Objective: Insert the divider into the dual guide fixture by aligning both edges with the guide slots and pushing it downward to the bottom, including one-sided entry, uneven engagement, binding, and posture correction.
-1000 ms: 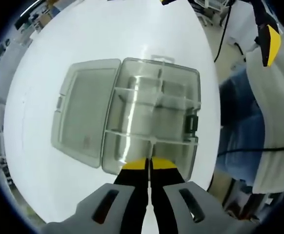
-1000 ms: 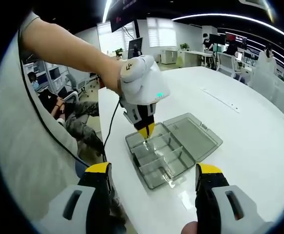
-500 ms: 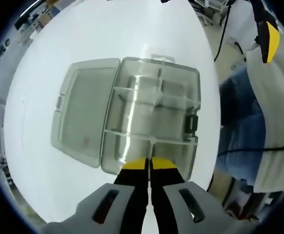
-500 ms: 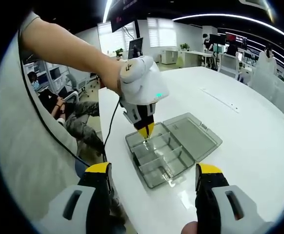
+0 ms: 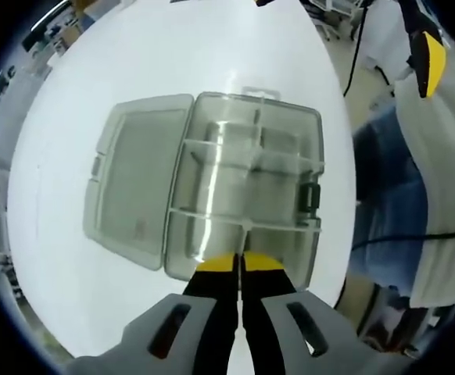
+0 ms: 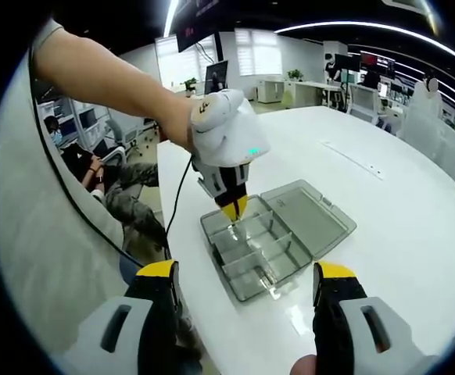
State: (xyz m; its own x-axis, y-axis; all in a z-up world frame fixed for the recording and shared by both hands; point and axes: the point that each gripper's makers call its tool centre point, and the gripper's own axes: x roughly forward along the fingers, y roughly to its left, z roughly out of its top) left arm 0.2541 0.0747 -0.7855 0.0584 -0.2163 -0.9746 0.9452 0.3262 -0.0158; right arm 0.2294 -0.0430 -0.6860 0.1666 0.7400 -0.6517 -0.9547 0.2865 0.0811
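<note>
Nothing has shifted: my left gripper (image 5: pixel 241 264), pinched shut, presses the clear plastic divider (image 5: pixel 243 227) into the grey transparent compartment box (image 6: pixel 252 242); my right gripper (image 6: pixel 247 301) waits wide open, empty.

Clear divider (image 5: pixel 245 226): see-through, its edges are hard to tell from the box (image 5: pixel 247 183).
Left gripper (image 5: pixel 241 262) tips: together, grip unclear.

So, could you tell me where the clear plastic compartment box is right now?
The clear plastic compartment box lies lid-open on the white table, ahead between the right gripper's jaws, the left gripper pinching inside its near end.
</note>
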